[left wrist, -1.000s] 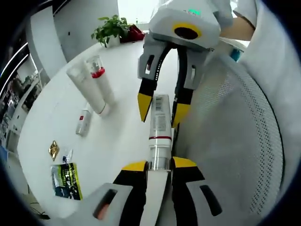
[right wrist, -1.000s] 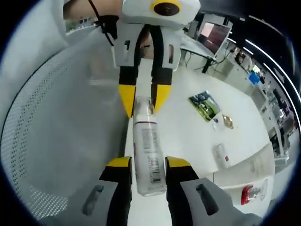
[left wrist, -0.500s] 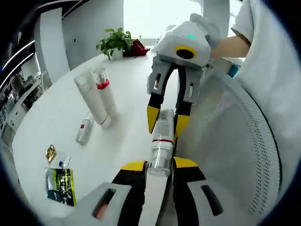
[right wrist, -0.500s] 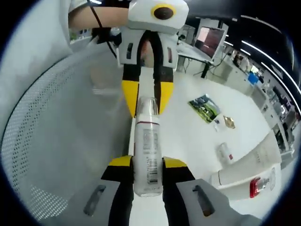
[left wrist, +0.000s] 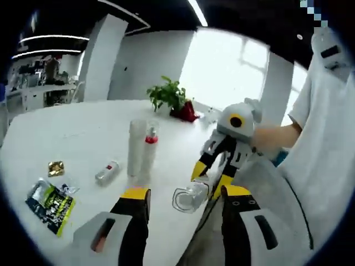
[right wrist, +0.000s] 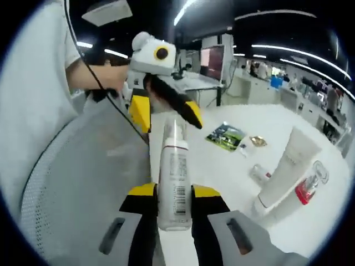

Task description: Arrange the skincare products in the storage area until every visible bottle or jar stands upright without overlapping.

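Change: left gripper [left wrist: 183, 195] no longer clamps the clear cap end of the bottle [right wrist: 174, 180]; its fingers [left wrist: 136, 195] now stand apart, with the cap end loose between them
Bottle: clear, white label with barcode and a thin red band, lying along the right gripper view, held off the surface [right wrist: 266, 119]
Right gripper [right wrist: 173, 192]: fingers closed on the bottle's lower body, one yellow pad on each side
Left gripper, seen in the right gripper view: yellow tips spread beyond the bottle's far end; whether they touch it cannot be told
Right gripper, seen in the left gripper view [left wrist: 211, 174]: gripping the bottle's far part
White tube [left wrist: 135, 147]: upright on its cap, on the surface
Pump bottle [left wrist: 150, 147]: clear, red collar, upright, just beside the tube
Small bottle [left wrist: 107, 172]: lying on its side near the tube
Sachet [left wrist: 50, 200]: green and black, flat on the surface
Gold packet [left wrist: 55, 168]: flat, near the sachet
Plant [left wrist: 168, 95]: potted, at the far edge
Mesh chair back [right wrist: 72, 188]: beside the bottle, at the surface edge
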